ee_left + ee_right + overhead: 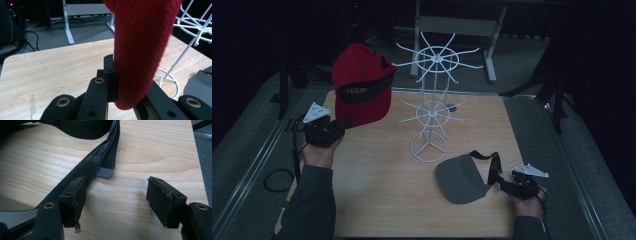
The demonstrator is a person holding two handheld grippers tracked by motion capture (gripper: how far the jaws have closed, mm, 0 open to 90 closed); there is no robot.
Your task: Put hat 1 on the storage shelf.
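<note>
Now we've got the red cap (362, 82) pinched by its brim in our left tool (343, 123), held up just left of the white rack (432, 107); our right tool (502, 185) gapes wide beside the grey visor's (460, 178) strap on the worktop (377, 200).

my high view looks down on the whole table (377, 200); each gripper camera sits close above that same wood (50, 72) (140, 152), looking forward along it.

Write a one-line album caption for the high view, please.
Left gripper lifts a red cap beside a white wire rack; right gripper waits open by a grey visor.
</note>
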